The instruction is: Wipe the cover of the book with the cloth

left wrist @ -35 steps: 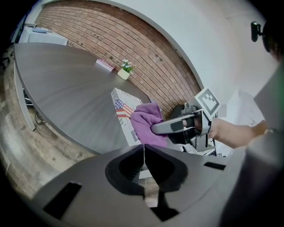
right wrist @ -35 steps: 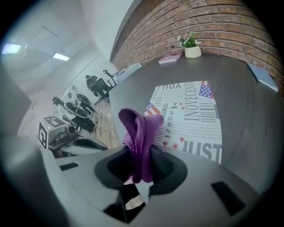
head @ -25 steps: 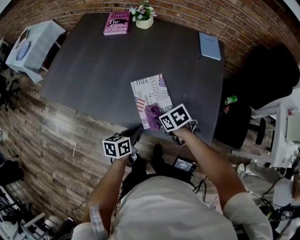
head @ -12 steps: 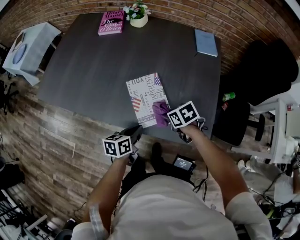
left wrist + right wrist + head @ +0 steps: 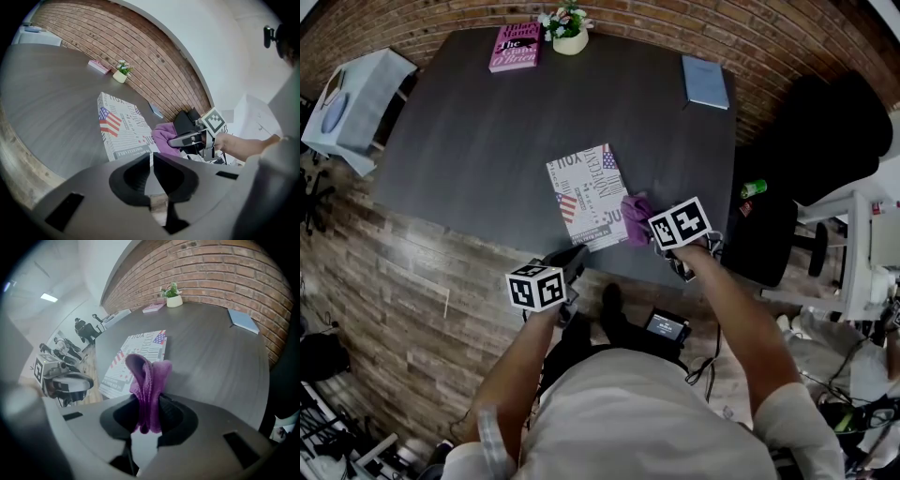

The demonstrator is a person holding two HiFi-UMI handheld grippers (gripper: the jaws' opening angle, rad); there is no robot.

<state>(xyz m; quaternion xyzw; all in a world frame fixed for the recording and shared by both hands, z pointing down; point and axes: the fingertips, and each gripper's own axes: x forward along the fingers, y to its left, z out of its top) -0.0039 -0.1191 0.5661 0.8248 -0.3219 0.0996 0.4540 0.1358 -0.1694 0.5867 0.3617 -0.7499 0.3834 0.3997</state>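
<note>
The right gripper point(image 5: 149, 414) has its jaws clamped on a purple cloth point(image 5: 148, 377), which is bunched into a fold and sticks up out of the jaws. In the head view that gripper point(image 5: 651, 221) sits just right of centre, and the cloth point(image 5: 636, 206) is at the lower right edge of the book point(image 5: 584, 195). I can't tell whether the cloth is pressing on the cover there.

The book lies flat, a little tilted, near the lower edge of the dark table point(image 5: 478, 141). Its cover is white with printed lettering and a small flag.

The left gripper point(image 5: 151, 169) has its jaws together with nothing between them. In the head view it point(image 5: 570, 260) is held lower left of centre, off the table edge and over the wooden floor point(image 5: 412, 281).

Along the top of the frame, well away from the book, are a pink book point(image 5: 514, 47) and a small potted plant point(image 5: 567, 28) just to its right. A grey-blue notebook point(image 5: 705, 82) lies in the table's upper right corner. To the right of the table is a black chair point(image 5: 825, 141), with a green can point(image 5: 755, 188) by it.
</note>
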